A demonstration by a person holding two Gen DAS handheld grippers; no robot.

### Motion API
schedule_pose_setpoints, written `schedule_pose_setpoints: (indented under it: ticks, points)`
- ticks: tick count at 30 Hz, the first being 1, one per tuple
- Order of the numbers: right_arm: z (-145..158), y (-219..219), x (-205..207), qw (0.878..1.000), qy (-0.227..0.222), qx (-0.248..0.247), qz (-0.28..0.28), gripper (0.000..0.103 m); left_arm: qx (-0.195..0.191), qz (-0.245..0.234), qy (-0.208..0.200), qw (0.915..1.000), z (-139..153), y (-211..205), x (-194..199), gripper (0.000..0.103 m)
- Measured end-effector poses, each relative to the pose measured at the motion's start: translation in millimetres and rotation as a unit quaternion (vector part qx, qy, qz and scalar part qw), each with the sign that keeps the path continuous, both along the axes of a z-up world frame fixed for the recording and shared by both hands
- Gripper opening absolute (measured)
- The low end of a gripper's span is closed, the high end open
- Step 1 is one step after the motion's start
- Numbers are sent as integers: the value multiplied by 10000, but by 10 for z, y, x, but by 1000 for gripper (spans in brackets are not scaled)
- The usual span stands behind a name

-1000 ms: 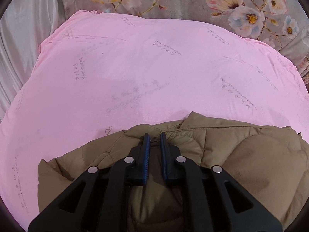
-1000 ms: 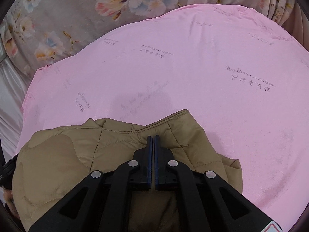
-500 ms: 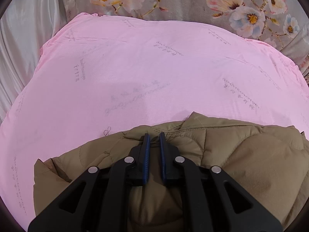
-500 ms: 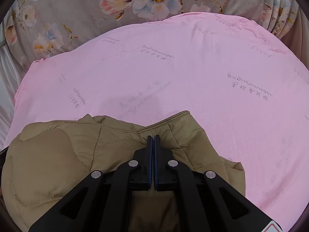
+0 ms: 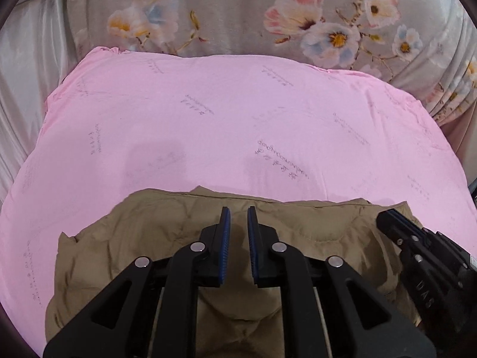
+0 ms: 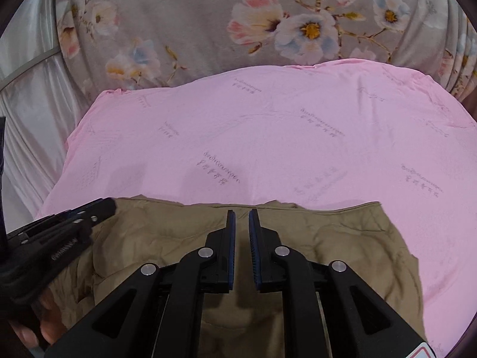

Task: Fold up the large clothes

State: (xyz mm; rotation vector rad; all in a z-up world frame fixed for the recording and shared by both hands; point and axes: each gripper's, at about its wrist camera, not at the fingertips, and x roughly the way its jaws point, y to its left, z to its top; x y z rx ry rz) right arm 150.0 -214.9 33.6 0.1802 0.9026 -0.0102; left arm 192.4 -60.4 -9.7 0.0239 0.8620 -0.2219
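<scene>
So the tan quilted jacket (image 5: 167,238) is lying flat at the near edge of the pink sheet (image 5: 226,125), folded into a wide bundle. Its long axis runs left to right, and the straight folded edge faces the far side, toward the floral fabric (image 5: 238,21) behind the sheet. The rest of the pink sheet beyond it has faint grey writing printed all over it.

The left gripper (image 5: 237,217) is over the left-middle part of the jacket, fingers spread a little with a clear gap between the blue pads (image 5: 227,235); bare jacket shows through the gap, nothing pinched. Same deal with the right gripper (image 6: 242,220) in its own view: jaws slightly apart over the jacket's middle, holding nothing.

You can see each one from the other camera too. The right gripper (image 5: 387,219) pokes in from the right side over the jacket's far right corner, and the left gripper (image 6: 104,207) comes in from the left over the far left corner. From those side angles I can't tell whether the tips touch the cloth.

Silvery satin curtain (image 6: 26,95) hangs on the far left.
</scene>
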Motion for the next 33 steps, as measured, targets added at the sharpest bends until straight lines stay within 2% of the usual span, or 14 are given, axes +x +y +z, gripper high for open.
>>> schedule_pose_setpoints:
  ticks: [4, 10, 14, 33]
  points:
    - [-230, 37, 15, 9999, 143, -71, 53, 12, 205, 81, 121, 9997, -275, -129, 61, 11]
    - [-374, 30, 54, 9997, 217, 32, 85, 12, 275, 50, 26, 9996, -479, -151, 87, 11]
    - [-435, 44, 51, 9998, 179, -7, 97, 12, 336, 63, -86, 9994, -533, -167, 82, 11]
    - [-525, 53, 64, 9998, 147, 64, 76, 11, 232, 93, -132, 9996, -639, -159, 122, 11]
